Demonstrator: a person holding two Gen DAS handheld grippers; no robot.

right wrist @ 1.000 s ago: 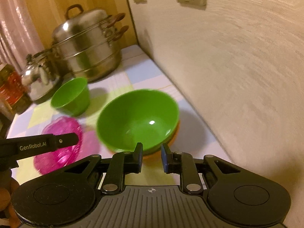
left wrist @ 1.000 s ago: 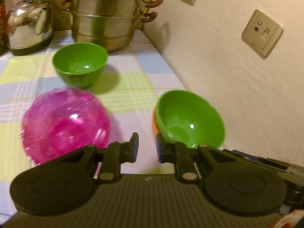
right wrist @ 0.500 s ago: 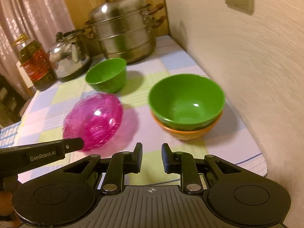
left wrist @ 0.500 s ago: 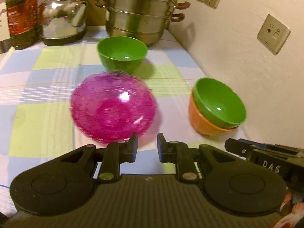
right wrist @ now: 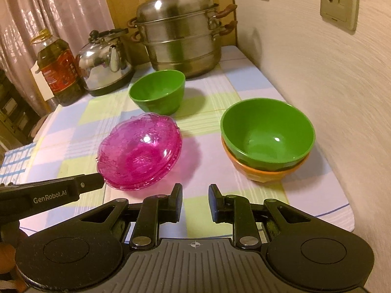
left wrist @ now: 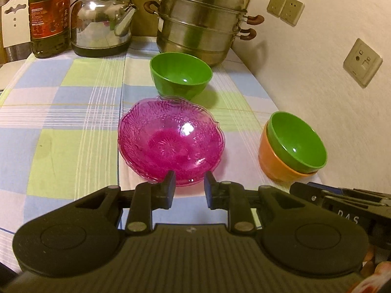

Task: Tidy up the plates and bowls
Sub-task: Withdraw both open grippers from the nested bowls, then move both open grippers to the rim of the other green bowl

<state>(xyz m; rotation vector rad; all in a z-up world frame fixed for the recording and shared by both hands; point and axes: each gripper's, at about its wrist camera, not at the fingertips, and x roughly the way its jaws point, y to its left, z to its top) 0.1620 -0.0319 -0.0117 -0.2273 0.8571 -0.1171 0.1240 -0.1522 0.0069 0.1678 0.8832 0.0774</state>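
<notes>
Bowls first: a green bowl [right wrist: 267, 131] sits nested inside an orange bowl [right wrist: 265, 172] at the right side of the table, close to the textured wall [right wrist: 330, 102]. A second green bowl [right wrist: 157, 90] stands on its own farther back, just in front of the big stacked steel steamer pot [right wrist: 180, 39]. Between them, toward the middle of the checked tablecloth [left wrist: 61, 112], there's a pink see-through glass dish [left wrist: 171, 141] with a scalloped rim; it looks like more than one of these stacked, but I can't say for sure.

Left gripper [left wrist: 188, 186] hangs over the near edge of the table, right in front of the pink dish. Its jaws have just been opening a little and stand a small way apart with nothing between them. Right gripper [right wrist: 195, 202] is beside it, pointing down at the cloth between the pink dish and the nested pair, also slightly apart and holding nothing. Each one shows up at the edge of the other's camera.

Back row has a shiny steel kettle [left wrist: 102, 19] next to the steamer and a bottle of cooking oil [left wrist: 48, 17] with a red label at the far left. Wall sockets [left wrist: 284, 7] are mounted above the table, and a pinkish curtain [right wrist: 48, 5] hangs behind the oil bottle.
</notes>
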